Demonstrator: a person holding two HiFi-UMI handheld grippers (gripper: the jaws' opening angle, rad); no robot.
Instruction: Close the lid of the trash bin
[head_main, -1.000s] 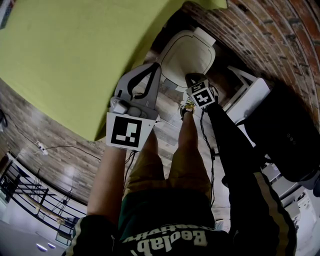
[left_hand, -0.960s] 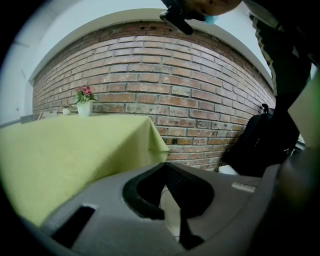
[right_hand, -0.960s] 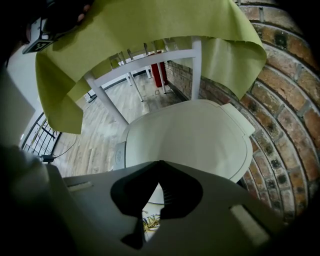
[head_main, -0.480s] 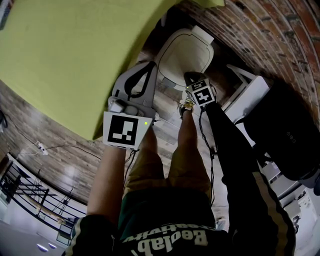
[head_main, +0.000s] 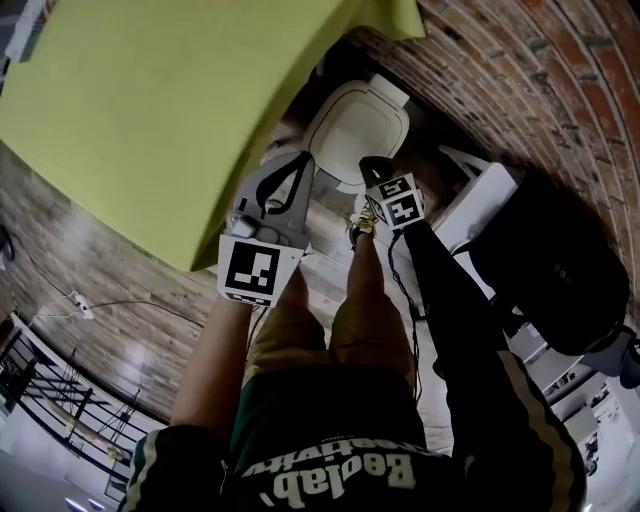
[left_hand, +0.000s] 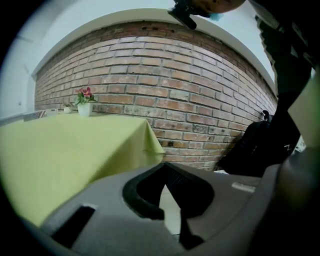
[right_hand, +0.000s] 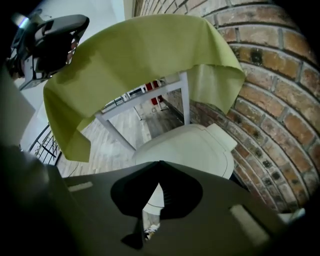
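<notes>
The white trash bin (head_main: 358, 122) stands on the wooden floor by the brick wall, and its lid (right_hand: 187, 146) lies flat down on it. My grey left gripper (head_main: 287, 168) hangs shut just left of the bin's near side, apart from it. The dark right gripper (head_main: 370, 166) hovers shut over the bin's near edge. In the left gripper view the left gripper (left_hand: 165, 167) has its tips together, holding nothing. In the right gripper view the right gripper (right_hand: 160, 164) also has its tips together over the lid's front rim, with nothing between them.
A table under a yellow-green cloth (head_main: 170, 110) overhangs the left; a small flower pot (left_hand: 84, 107) stands on it. The brick wall (head_main: 540, 90) runs behind the bin. A black bag (head_main: 555, 260) and a white frame (head_main: 480, 195) stand at the right. A cable (head_main: 405, 290) trails on the floor.
The whole head view has shifted, so the bin sits higher and further left. Both grippers stay shut near the bin's near side; the left one now shows lower and further right.
</notes>
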